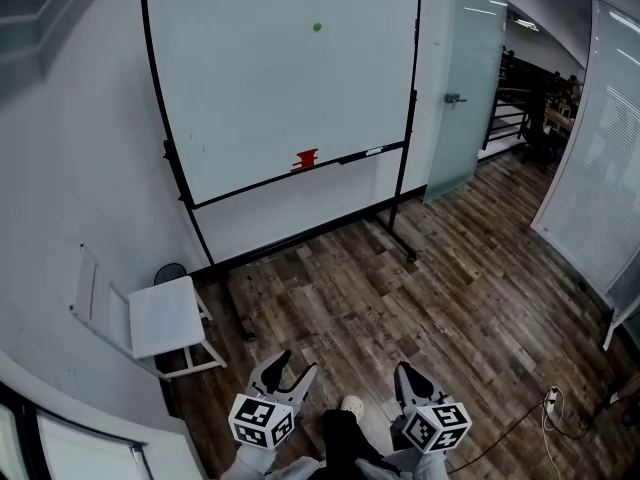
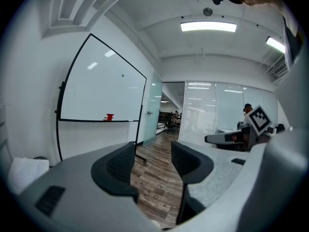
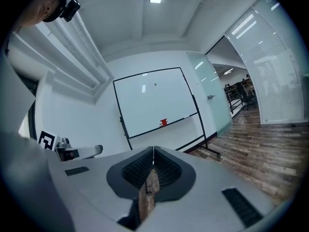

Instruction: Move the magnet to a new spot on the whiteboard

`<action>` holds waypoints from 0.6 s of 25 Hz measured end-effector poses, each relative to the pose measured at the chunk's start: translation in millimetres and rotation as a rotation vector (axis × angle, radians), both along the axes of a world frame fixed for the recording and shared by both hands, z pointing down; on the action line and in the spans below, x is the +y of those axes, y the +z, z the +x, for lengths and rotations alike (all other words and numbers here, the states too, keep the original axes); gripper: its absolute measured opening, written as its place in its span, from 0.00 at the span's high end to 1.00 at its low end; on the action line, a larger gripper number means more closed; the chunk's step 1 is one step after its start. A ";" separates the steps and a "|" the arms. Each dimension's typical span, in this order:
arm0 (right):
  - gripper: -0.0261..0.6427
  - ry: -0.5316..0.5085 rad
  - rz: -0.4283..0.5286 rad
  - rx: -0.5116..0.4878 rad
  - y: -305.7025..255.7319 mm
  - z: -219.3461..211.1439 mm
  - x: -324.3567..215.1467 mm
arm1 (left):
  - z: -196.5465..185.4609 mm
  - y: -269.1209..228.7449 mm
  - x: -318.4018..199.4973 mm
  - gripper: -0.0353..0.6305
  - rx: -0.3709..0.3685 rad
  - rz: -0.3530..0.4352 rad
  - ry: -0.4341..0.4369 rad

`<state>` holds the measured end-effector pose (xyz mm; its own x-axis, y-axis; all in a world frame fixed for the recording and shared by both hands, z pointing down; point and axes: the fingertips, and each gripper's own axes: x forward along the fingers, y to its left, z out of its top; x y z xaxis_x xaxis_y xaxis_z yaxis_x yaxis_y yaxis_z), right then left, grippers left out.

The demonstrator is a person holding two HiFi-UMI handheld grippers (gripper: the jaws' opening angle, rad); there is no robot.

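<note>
1. Progress stood at nothing done. The green magnet sat on the whiteboard near its top edge, at about one o'clock from the board's middle, with no gripper near it.
2. Both grippers hung at the six o'clock edge of the head view, well apart from the board, with bare wooden floor between.
3. The left gripper was released, its jaws spread wide with only floor showing between them.
4. The right gripper was clenched, its jaws pressed together on nothing.
5. A red object rested on the board's tray, at six o'clock from the magnet. It was too small to identify.
6. The whole task appeared to remain: closing the distance to the board, gripping the magnet, pulling it free and setting it on another spot. The left gripper looked ready for that grasp, while the right would first have needed to open.
</note>
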<state>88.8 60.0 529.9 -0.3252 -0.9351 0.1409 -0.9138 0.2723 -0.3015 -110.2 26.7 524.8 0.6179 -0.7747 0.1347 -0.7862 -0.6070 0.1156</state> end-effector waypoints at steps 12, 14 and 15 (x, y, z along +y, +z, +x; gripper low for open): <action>0.92 0.018 -0.021 -0.008 7.8 23.1 -80.6 | 11.2 3.9 -81.8 0.60 -0.012 -0.002 0.007; 0.92 0.011 -0.021 -0.003 6.3 26.5 -101.9 | 9.6 3.0 -102.7 0.60 -0.015 -0.004 -0.008; 0.92 0.010 -0.021 0.001 4.6 29.1 -113.4 | 9.1 1.9 -113.7 0.60 -0.013 -0.006 -0.016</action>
<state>117.8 -53.4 534.5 -0.3161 -0.9350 0.1610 -0.9166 0.2571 -0.3063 -101.1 -87.0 526.7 0.6034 -0.7836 0.1477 -0.7974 -0.5935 0.1091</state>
